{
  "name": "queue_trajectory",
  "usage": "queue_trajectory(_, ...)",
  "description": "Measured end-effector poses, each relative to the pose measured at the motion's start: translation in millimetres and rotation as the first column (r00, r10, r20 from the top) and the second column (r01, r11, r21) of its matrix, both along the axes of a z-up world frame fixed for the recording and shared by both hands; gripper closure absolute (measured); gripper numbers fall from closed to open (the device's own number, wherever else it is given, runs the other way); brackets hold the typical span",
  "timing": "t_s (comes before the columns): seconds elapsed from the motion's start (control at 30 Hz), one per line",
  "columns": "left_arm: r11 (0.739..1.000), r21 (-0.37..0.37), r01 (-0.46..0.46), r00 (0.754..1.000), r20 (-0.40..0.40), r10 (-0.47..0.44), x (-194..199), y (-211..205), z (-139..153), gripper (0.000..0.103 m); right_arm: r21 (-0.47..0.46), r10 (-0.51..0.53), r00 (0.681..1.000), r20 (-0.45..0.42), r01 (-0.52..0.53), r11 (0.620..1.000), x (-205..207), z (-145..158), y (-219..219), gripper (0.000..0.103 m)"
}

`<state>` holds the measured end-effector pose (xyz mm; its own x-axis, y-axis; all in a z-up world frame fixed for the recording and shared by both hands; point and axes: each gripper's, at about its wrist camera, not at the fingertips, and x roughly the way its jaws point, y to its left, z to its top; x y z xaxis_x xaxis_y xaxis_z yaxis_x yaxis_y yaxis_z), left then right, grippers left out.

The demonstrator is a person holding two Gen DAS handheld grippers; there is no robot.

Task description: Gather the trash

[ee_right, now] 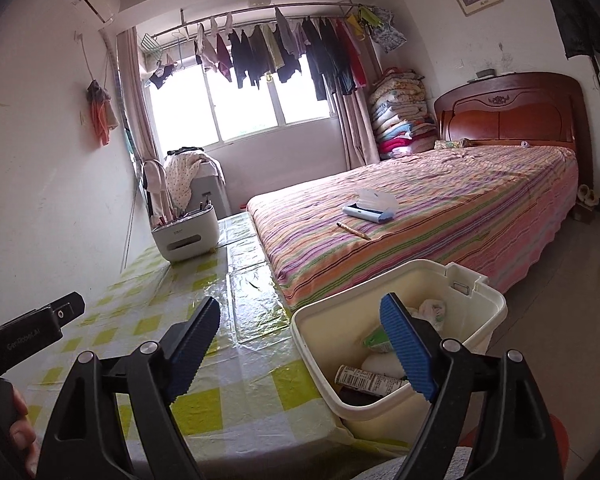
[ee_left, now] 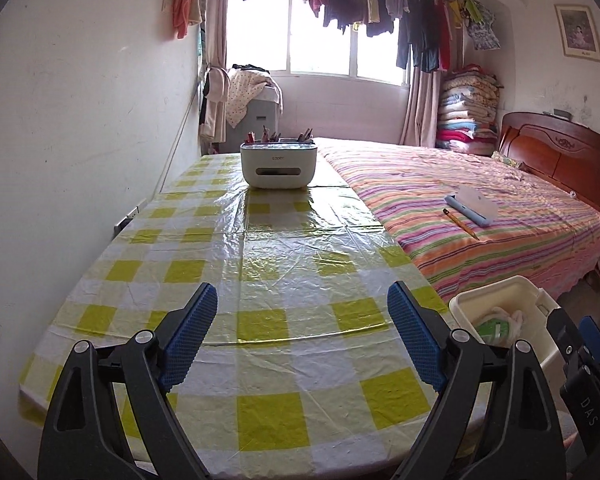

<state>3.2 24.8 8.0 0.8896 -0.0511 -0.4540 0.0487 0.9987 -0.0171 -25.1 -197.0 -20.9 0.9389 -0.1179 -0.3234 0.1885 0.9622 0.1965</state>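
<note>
Left gripper point(ee_left: 302, 340): you hold it over the near end of the table, jaws spread wide, nothing between the blue pads point(ee_left: 192, 334).
Right gripper point(ee_right: 302, 350): also spread wide and holding nothing; your right-hand finger pad point(ee_right: 406, 354) sits over the mouth of the bin, the other over the tablecloth.
Bin point(ee_right: 476, 324): cream plastic, just beside the table's right edge, between the table and the bed (in your left wrist view it shows at lower right point(ee_left: 500, 292)).
Trash in bin: a printed tube with a barcode point(ee_right: 366, 378), a green-and-white wrapper point(ee_right: 376, 338), a crumpled pale bag point(ee_right: 432, 310); deeper contents too dark to tell.
Table point(ee_left: 260, 264): covered by a yellow-and-white checked cloth under a clear, creased plastic sheet.
Far end of table: a white tissue box organiser point(ee_left: 278, 166) with pens standing in its top, well apart from both grippers.
Bed point(ee_left: 500, 216): striped cover, alongside the table's right edge.
On the bed: a blue pencil case point(ee_left: 470, 208) with its clear lid open, a pencil point(ee_left: 460, 224) just beside it.
Background: laundry point(ee_left: 380, 4) hung on a rail across the window, folded quilts point(ee_left: 466, 108) stacked in the corner.
</note>
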Motion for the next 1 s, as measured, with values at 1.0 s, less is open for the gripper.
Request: queue_trajectory(1.0,1.000,0.011,0.004,1.000,0.015,-0.004,-19.9,6.8,-9.4,0.016,0.004,0.092,0.991,-0.100,-0.092,0.996,9.8,-32.6,24.3,0.023)
